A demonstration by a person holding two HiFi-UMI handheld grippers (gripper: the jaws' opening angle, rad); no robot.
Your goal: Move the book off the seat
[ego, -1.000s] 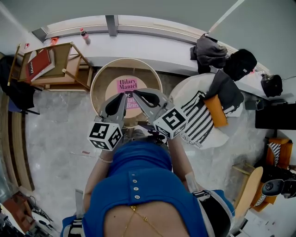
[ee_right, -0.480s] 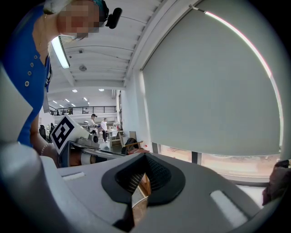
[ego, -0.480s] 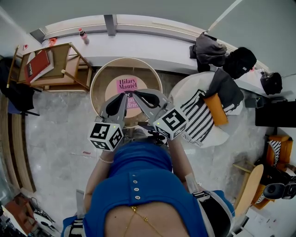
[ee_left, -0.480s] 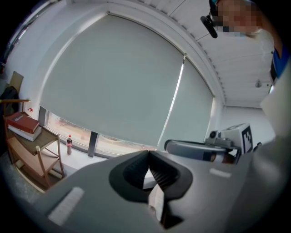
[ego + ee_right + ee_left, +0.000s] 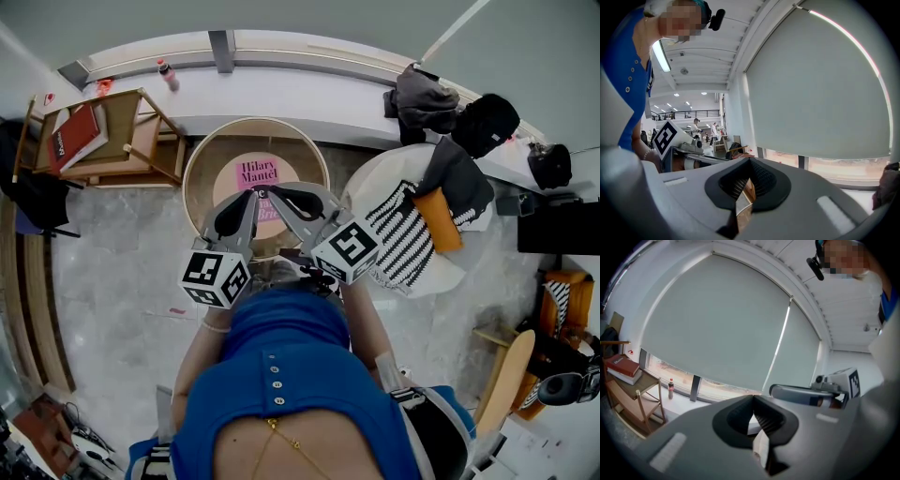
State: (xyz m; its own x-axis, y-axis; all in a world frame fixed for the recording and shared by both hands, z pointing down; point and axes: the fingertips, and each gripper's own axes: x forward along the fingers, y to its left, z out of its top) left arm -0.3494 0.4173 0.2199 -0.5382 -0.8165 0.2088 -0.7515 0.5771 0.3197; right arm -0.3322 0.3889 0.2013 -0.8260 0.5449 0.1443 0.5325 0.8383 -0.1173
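A pink book (image 5: pixel 255 175) lies flat in the middle of a round wooden seat (image 5: pixel 202 159) straight ahead of me in the head view. Both grippers hover side by side above the seat's near half, tips almost meeting over the book's near edge. My left gripper (image 5: pixel 251 193) is shut with nothing in it, and its own view shows the jaws (image 5: pixel 753 397) closed against a window blind. My right gripper (image 5: pixel 273 191) is shut and empty too (image 5: pixel 750 160). The book is hidden in both gripper views.
A wooden chair (image 5: pixel 141 141) at the left carries a red book (image 5: pixel 75 131), seen also as the red book (image 5: pixel 621 365). A bottle (image 5: pixel 170 73) stands on the window sill. To the right stands a white round chair (image 5: pixel 370 187) with a striped cloth (image 5: pixel 403 246) and orange cushion (image 5: pixel 439 223). Dark bags (image 5: pixel 427 98) lie beyond it.
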